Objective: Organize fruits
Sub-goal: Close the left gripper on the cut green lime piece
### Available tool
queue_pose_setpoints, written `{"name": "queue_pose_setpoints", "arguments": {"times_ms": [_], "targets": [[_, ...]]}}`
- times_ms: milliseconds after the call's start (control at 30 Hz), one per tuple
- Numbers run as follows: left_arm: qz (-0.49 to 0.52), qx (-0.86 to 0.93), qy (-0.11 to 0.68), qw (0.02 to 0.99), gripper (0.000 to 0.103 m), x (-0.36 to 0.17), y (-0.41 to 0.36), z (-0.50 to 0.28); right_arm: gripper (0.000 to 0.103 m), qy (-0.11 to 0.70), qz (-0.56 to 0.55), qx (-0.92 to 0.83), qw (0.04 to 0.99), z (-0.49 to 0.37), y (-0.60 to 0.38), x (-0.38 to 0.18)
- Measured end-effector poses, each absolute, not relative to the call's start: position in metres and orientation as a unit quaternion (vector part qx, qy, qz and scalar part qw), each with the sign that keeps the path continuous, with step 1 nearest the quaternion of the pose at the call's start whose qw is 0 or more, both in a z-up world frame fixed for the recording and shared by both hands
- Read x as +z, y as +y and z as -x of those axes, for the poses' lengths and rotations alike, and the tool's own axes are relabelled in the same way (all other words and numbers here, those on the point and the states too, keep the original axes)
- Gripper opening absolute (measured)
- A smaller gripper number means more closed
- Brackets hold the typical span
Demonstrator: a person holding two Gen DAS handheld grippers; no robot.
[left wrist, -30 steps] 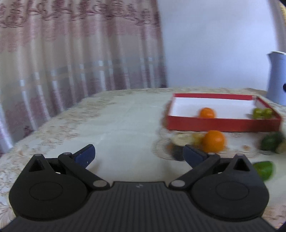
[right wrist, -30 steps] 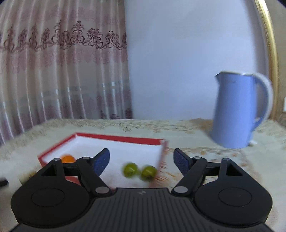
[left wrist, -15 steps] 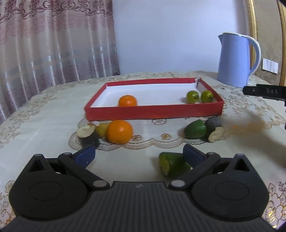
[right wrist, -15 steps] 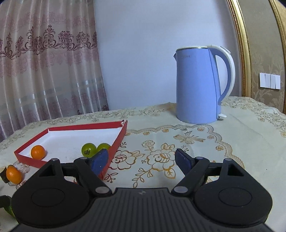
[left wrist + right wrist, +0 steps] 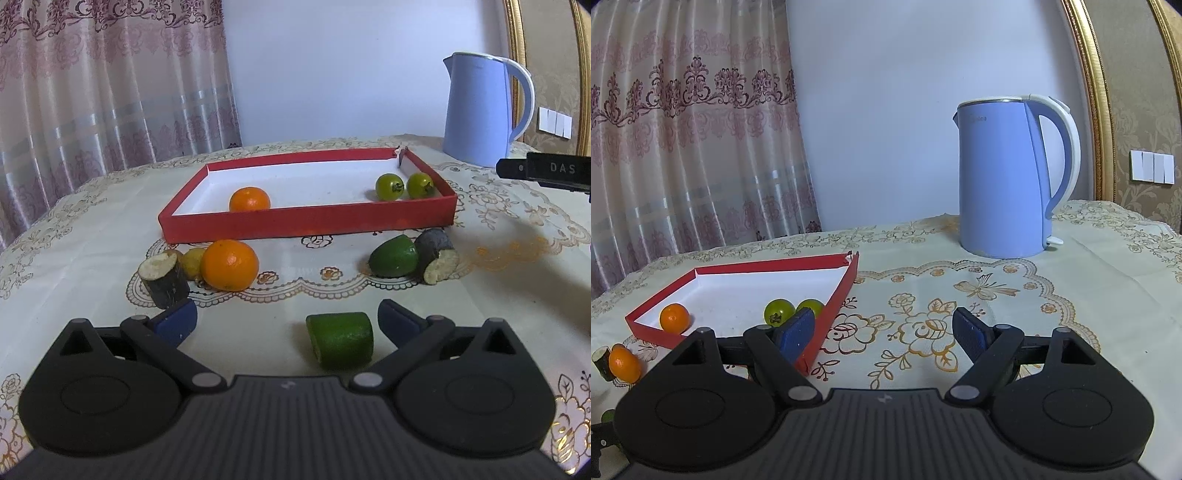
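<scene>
While the left gripper point(image 5: 286, 319) hangs low over the tablecloth point(image 5: 92, 236) with jaws spread, a cut green fruit piece point(image 5: 341, 339) lies between them, nearer the right pad, untouched; the right gripper point(image 5: 882, 328) is likewise spread and empty, beside the red tray point(image 5: 306, 221) holding a small orange point(image 5: 249, 199) and two green fruits point(image 5: 389, 186).

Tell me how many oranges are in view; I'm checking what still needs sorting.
2. One orange sits inside the red tray, near its left front. The other orange lies on the tablecloth in front of the tray. None looks hidden.
</scene>
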State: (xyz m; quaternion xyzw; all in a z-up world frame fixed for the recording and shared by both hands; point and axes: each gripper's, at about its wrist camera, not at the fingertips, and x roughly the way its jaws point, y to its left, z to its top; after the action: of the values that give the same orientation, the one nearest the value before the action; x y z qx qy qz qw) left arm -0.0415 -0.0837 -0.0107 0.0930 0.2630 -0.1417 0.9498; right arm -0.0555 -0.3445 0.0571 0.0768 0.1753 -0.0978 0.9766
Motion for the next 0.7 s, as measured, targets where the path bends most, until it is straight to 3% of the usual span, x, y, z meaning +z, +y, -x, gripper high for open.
{"name": "queue_pose_setpoints", "arguments": {"times_ms": [367,467,633,700], "targets": [[-0.096,-0.149,0.286,0.942,0.083,-0.016,-0.087,0.036,0.082,0.176,-0.077,-0.099,0.976,0.055,-0.344,0.057],[-0.093,-0.156,0.286,0.941,0.073,-0.015,-0.088,0.038,0.082,0.177,-0.077,-0.099,0.976,0.055,-0.344,0.057],[-0.094,-0.171,0.287,0.938,0.041,-0.013,-0.097,0.040,0.082,0.179,-0.078,-0.101,0.976,0.054,-0.345,0.055],[-0.097,-0.174,0.285,0.937,0.035,-0.012,-0.101,0.042,0.082,0.180,-0.078,-0.102,0.975,0.054,-0.344,0.054]]}}
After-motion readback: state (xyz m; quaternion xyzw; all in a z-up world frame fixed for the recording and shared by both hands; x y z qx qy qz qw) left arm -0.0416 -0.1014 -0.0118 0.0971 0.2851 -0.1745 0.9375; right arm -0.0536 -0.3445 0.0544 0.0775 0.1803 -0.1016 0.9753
